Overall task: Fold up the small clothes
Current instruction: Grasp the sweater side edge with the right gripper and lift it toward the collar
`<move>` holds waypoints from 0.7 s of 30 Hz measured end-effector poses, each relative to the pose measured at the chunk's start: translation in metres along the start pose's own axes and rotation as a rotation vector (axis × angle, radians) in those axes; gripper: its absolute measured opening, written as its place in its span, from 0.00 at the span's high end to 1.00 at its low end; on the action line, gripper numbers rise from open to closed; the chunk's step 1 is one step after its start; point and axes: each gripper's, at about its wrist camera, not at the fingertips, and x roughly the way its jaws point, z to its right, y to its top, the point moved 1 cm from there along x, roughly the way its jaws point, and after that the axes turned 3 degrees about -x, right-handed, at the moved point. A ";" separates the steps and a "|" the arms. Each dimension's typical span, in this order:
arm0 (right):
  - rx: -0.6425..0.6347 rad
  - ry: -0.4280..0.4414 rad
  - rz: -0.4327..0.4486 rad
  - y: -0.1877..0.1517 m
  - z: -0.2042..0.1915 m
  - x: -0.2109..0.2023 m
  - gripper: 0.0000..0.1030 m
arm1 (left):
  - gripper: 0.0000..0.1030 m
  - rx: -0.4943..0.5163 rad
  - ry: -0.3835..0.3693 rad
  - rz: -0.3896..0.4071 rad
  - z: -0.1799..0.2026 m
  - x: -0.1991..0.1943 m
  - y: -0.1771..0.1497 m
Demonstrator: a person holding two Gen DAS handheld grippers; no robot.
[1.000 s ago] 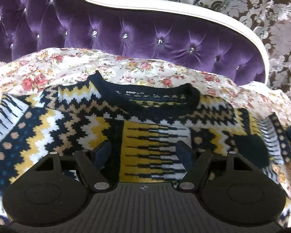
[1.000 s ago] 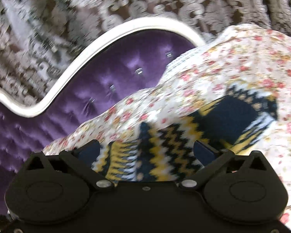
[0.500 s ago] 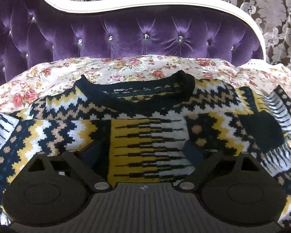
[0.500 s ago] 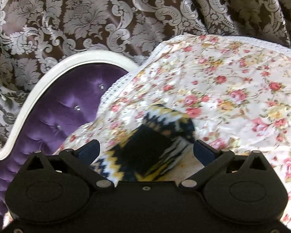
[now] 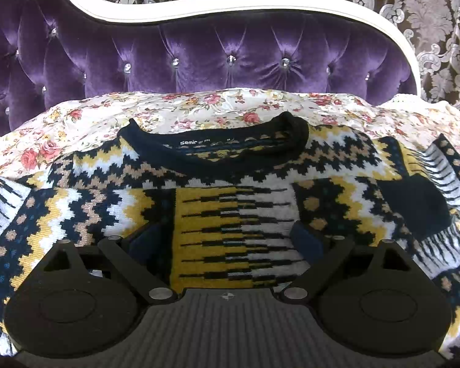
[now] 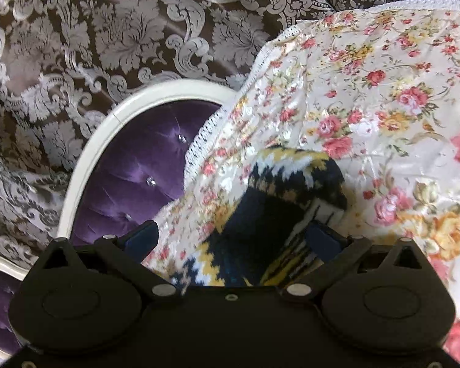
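Observation:
A knitted sweater (image 5: 239,214) in navy, yellow and white zigzags lies flat, front up, on a floral bedspread (image 5: 199,107). Its navy collar (image 5: 217,150) points toward the headboard. My left gripper (image 5: 227,239) hovers over the chest panel, open wide, with nothing pinched between its blue pads. In the right wrist view the end of one sleeve (image 6: 279,190) lies on the bedspread (image 6: 383,92). My right gripper (image 6: 231,239) is open and straddles that sleeve, the right fingertip (image 6: 322,236) at the sleeve's edge.
A purple tufted headboard (image 5: 230,55) with a white frame (image 5: 404,49) rises just behind the bedspread. Brown and silver damask curtains (image 6: 107,30) hang behind it. The bedspread's lace edge (image 6: 217,122) drops off toward the headboard near the sleeve.
The left gripper's jaws spread wider and its view rolled level over the sweater's chest. The right gripper swung away from the sweater's body onto the sleeve end, which now sits closer between its fingers.

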 end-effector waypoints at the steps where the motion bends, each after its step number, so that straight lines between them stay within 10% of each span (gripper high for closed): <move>1: 0.005 0.010 0.007 -0.001 0.001 0.000 0.01 | 0.10 -0.001 0.000 0.000 0.000 0.000 0.000; 6: -0.027 -0.021 -0.007 0.000 0.001 0.012 0.37 | 0.10 0.000 0.000 0.001 0.000 0.000 0.000; 8: -0.003 -0.055 -0.024 -0.001 0.007 0.017 0.81 | 0.10 -0.001 -0.001 0.001 0.000 0.000 0.000; 14: 0.012 -0.040 -0.014 0.004 -0.004 0.004 0.85 | 0.10 -0.002 -0.002 0.000 0.000 0.000 0.000; 21: -0.045 0.204 0.018 0.003 -0.076 -0.028 0.87 | 0.11 -0.015 -0.027 -0.020 -0.004 -0.002 0.004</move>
